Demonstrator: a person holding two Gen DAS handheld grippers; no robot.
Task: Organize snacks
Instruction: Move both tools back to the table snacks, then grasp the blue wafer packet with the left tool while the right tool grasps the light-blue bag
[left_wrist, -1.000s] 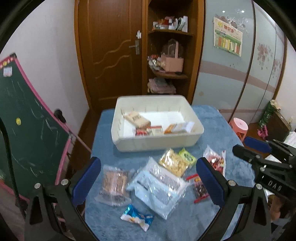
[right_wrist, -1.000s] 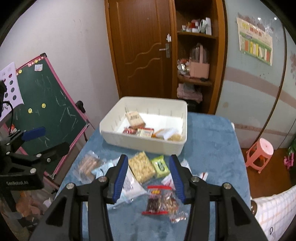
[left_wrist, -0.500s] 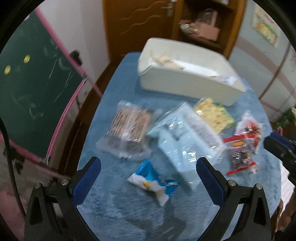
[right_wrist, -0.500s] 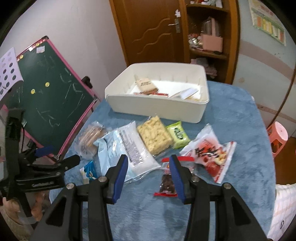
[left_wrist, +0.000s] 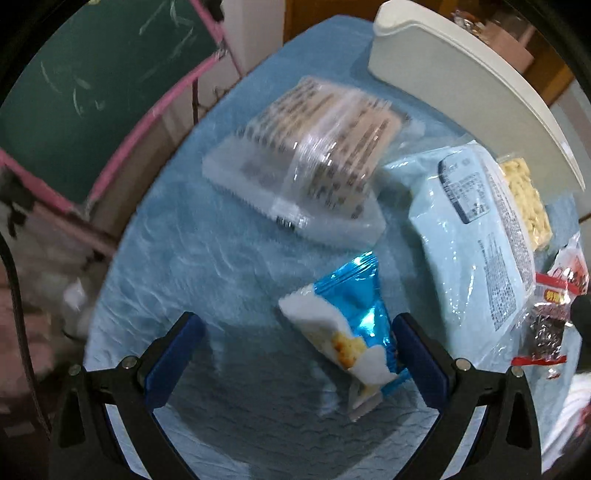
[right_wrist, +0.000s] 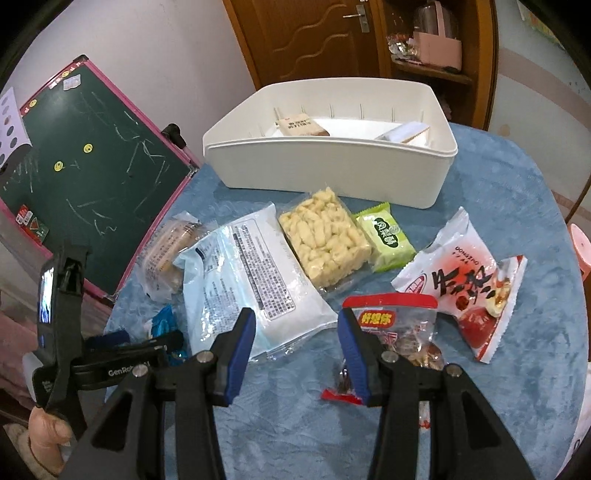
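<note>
My left gripper (left_wrist: 295, 354) is open, low over the blue tablecloth, with a small blue-and-white snack packet (left_wrist: 351, 325) lying between its fingers, nearer the right one. Beyond it lie a clear biscuit pack (left_wrist: 314, 162) and a large pale-blue bag (left_wrist: 476, 236). My right gripper (right_wrist: 297, 350) is open and empty above the near table, its right finger beside a red-topped nut packet (right_wrist: 399, 332). In the right wrist view the left gripper (right_wrist: 122, 354) is at the lower left over the blue packet (right_wrist: 164, 323). The white bin (right_wrist: 332, 170) holds several snacks.
On the cloth in the right wrist view lie a yellow puffed-snack pack (right_wrist: 325, 240), a green packet (right_wrist: 389, 236) and a red-and-white bag (right_wrist: 465, 280). A green chalkboard (right_wrist: 85, 177) stands left of the table. A door and shelves are behind the bin.
My left gripper has dropped and moved in so the blue packet now lies between its fingers. My right gripper has lowered toward the near snacks.
</note>
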